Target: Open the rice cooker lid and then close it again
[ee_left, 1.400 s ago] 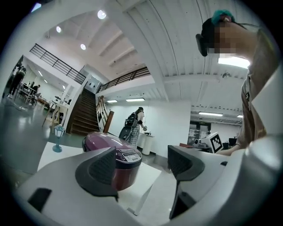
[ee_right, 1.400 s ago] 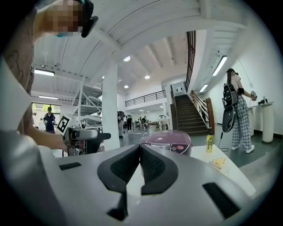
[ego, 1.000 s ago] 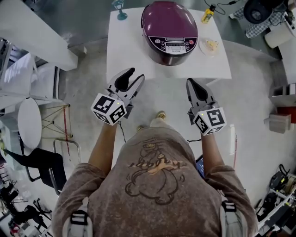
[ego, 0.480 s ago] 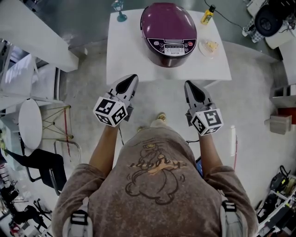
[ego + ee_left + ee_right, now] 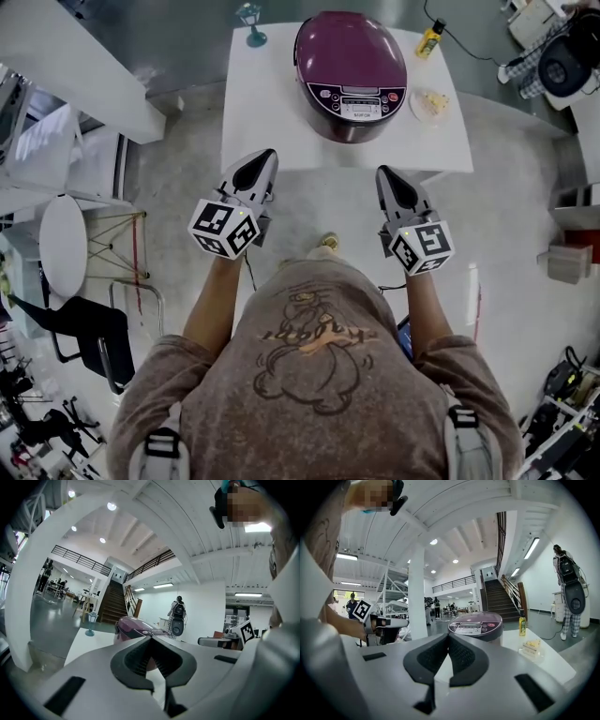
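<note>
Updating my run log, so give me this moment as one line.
left gripper: shut, empty | right gripper: shut, empty | rice cooker: closed, untouched, on table

In the left gripper view the rice cooker [image 5: 133,625] is largely hidden behind the closed left gripper [image 5: 152,637]. In the head view the print on its control panel [image 5: 357,100] is too small to be read.

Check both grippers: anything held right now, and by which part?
Nothing is held. The left gripper and right gripper are both shut with nothing between them, apart from the closed rice cooker.
</note>
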A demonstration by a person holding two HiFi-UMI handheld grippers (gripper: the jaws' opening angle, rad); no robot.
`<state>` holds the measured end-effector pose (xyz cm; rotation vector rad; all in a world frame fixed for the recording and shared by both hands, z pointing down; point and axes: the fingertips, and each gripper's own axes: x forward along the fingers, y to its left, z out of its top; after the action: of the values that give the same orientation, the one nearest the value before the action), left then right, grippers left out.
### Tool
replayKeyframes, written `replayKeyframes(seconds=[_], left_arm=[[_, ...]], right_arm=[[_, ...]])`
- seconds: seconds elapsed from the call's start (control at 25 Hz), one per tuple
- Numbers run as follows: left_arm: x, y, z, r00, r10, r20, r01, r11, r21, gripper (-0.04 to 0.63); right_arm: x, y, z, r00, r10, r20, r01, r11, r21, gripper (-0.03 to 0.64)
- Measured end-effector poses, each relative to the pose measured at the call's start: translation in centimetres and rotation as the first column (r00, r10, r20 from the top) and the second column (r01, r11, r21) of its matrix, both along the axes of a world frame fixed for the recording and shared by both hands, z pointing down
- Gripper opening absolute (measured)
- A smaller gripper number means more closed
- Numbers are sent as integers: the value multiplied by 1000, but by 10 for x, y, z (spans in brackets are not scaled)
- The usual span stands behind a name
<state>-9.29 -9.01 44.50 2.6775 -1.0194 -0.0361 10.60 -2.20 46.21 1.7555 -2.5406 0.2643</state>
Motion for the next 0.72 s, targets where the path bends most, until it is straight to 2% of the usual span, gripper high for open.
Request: replayKeyframes(seconds=[0.12, 0.72], left_arm=[[-1, -1, 0, 1000, -14, -12, 13, 1000, -15, 20], [-7, 5, 6, 999, -45, 12, 45, 998, -45, 21]], right_arm=[[-2, -4, -1, 1000, -19, -7, 19, 1000, -7, 0], [-12, -12, -3, 992, -121, -32, 119, 992, -37, 2]])
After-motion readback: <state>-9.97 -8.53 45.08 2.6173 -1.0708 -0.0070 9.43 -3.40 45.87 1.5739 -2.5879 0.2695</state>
